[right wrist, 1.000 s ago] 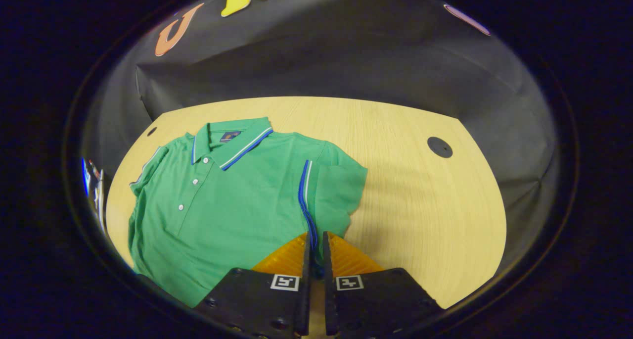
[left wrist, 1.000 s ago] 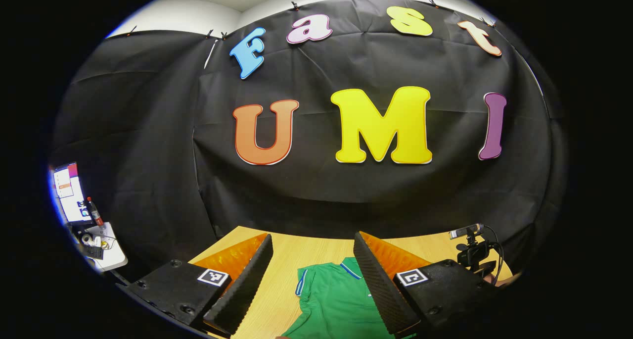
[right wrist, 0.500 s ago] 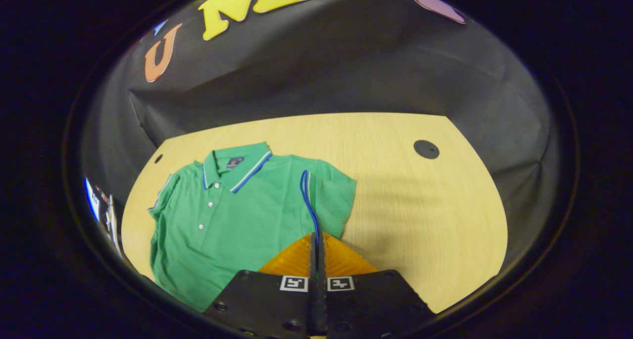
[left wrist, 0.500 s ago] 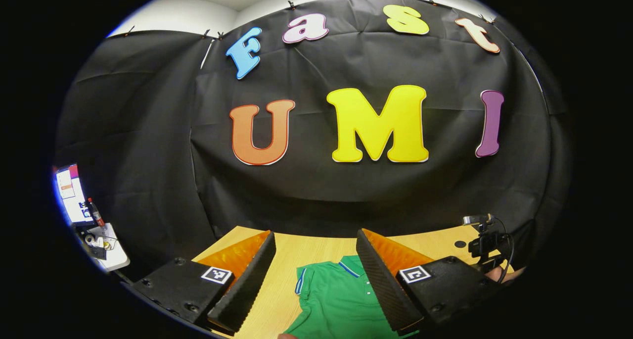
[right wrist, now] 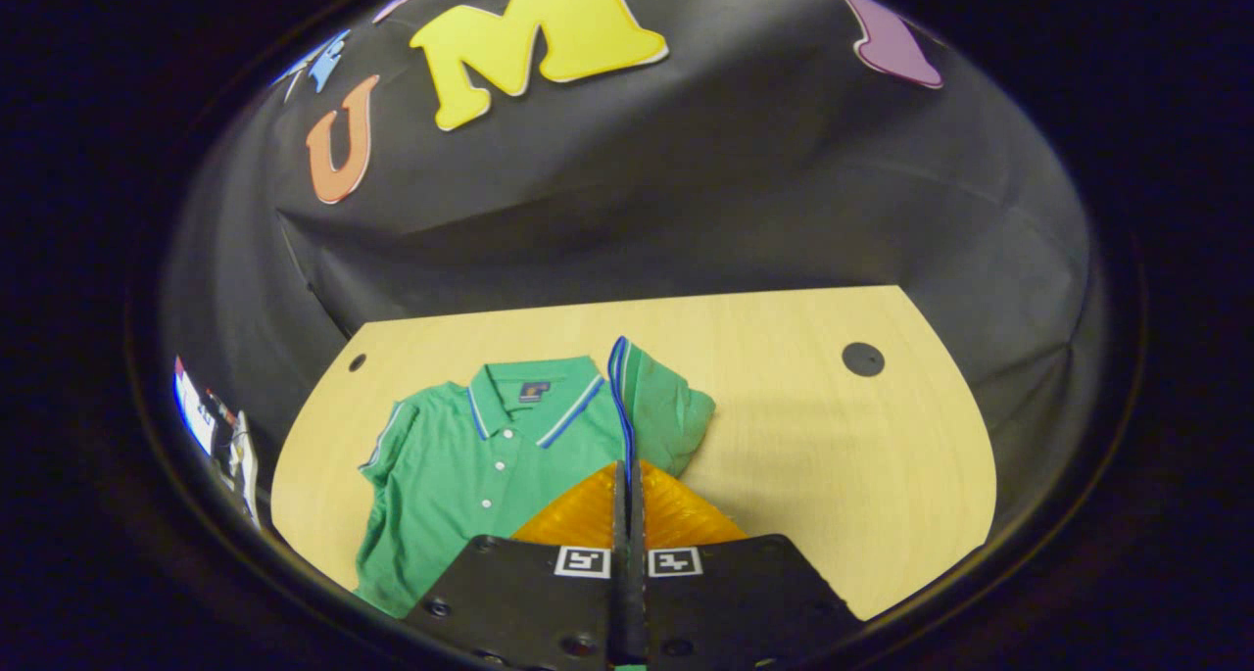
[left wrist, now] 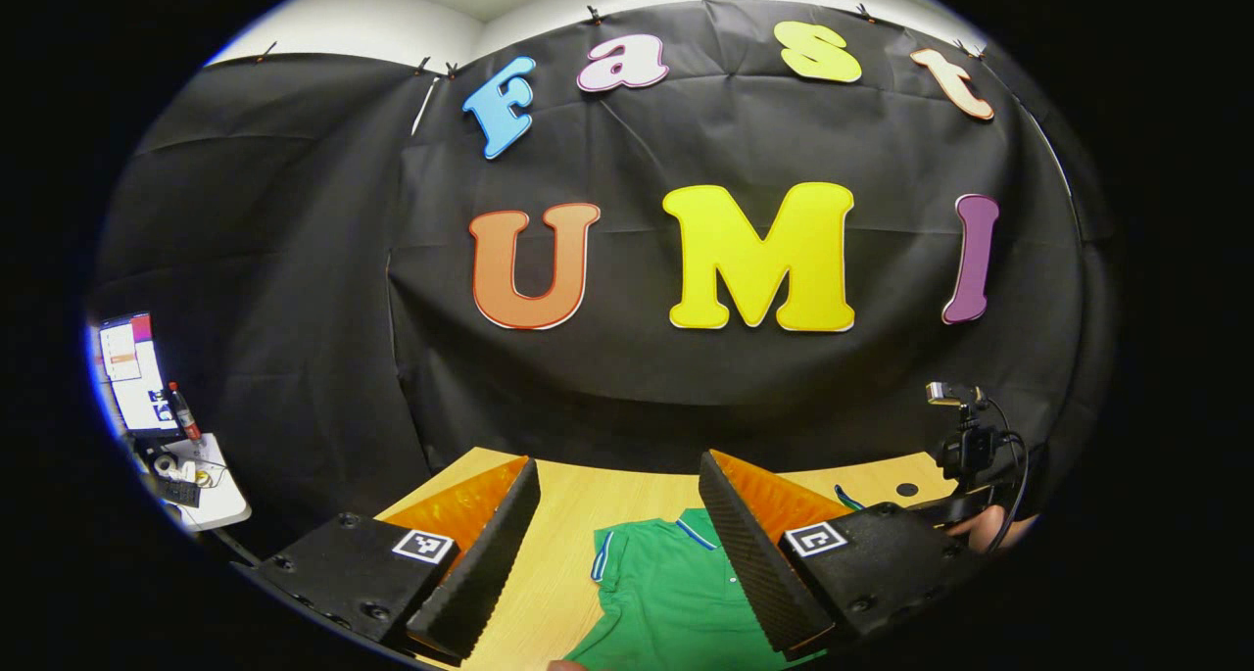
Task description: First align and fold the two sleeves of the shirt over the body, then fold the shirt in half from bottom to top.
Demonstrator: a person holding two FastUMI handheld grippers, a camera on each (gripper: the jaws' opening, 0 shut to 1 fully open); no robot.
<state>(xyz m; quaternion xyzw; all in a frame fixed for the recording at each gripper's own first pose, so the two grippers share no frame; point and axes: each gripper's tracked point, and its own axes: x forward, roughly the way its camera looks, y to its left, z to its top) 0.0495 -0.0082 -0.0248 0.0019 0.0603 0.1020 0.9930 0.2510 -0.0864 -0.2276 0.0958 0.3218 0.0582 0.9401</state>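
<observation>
The green shirt (right wrist: 470,465) lay face up on the wooden bench (right wrist: 833,455), collar toward the far wall. The right tongs (right wrist: 628,470) were closed on the striped cuff of the right-hand sleeve (right wrist: 661,407), which stood lifted off the bench, so the first sleeve fold looked to be under way. The left-hand sleeve (right wrist: 387,441) lay spread out flat, and the bottom-to-top fold looked not yet begun. The left tongs (left wrist: 617,509) hung open above the near part of the shirt, gripping nothing. Black cloth walled the booth, a dark round hole (right wrist: 862,359) marked the bench's right side, and a small side table (left wrist: 211,485) with a monitor (left wrist: 127,372) stood far left.
</observation>
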